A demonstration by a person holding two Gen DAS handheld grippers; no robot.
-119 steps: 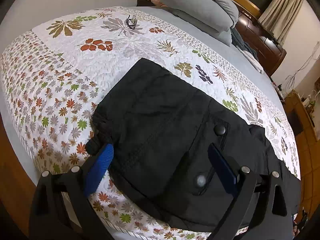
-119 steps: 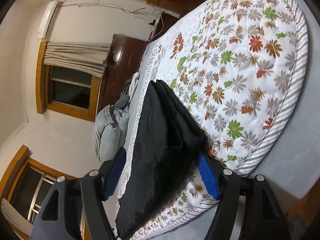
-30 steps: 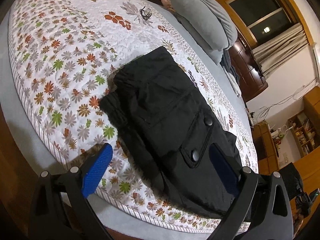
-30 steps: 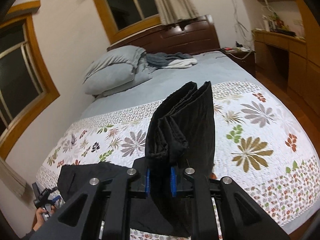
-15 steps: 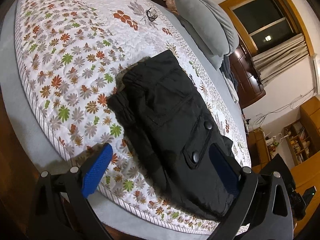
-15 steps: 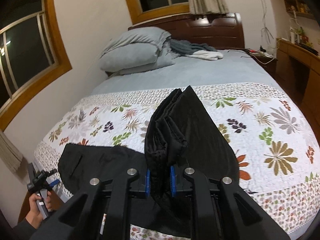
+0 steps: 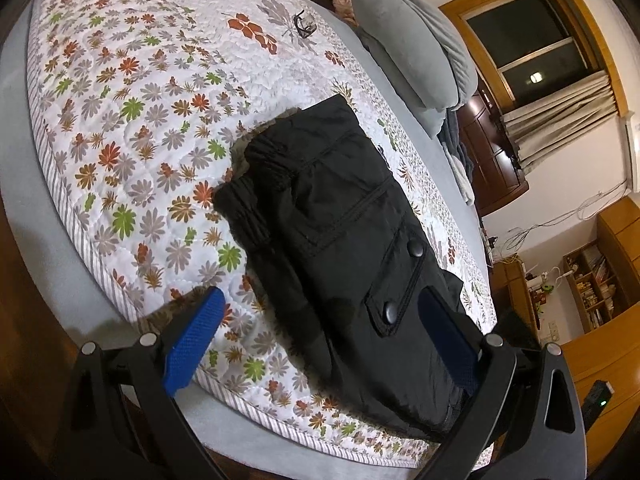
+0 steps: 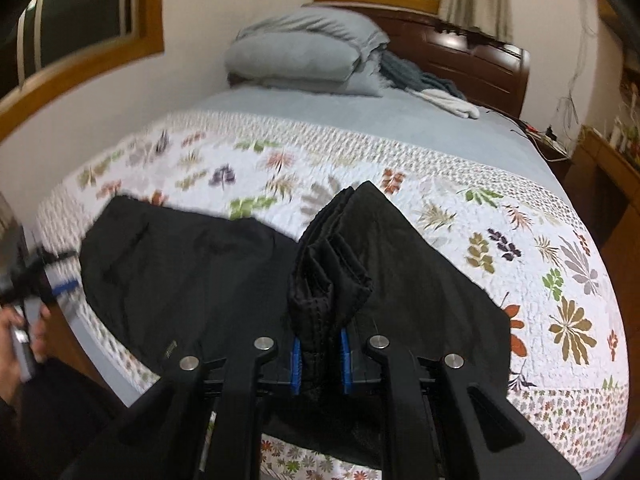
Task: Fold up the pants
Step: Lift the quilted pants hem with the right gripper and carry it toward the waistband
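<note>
Left wrist view
Left gripper: held above the near edge of the bed, tilted down toward the pants; blue textured pads spread wide, clamped on nothing.
Pants: one pair, black, smooth woven cloth, lying flat on the quilt near its striped near edge; gathered waistband toward the left, a flap pocket carrying two round dark snaps.
Quilt: one, white, stitched, printed with orange, green and grey leaves; grey sheet showing around it.
Pillow: grey, soft, beyond the pants at the head of the bed, with more grey cloth piled on it.
Glasses: one dark pair, far beyond the pants on the quilt.
Window: wood-framed, dark, pale curtain beneath, behind the pillow.

Right wrist view
Right gripper: level, pointed along the bed toward the headboard; blue pads closed together, pinching a bunched, pleated fold of the pants.
Pants: raised ridge at the pads, rest draped to both sides over the quilt.
Left hand: blurred, left of the pants, off the bed edge, around a gripper handle.
Headboard: dark polished wood, behind grey bedding.
</note>
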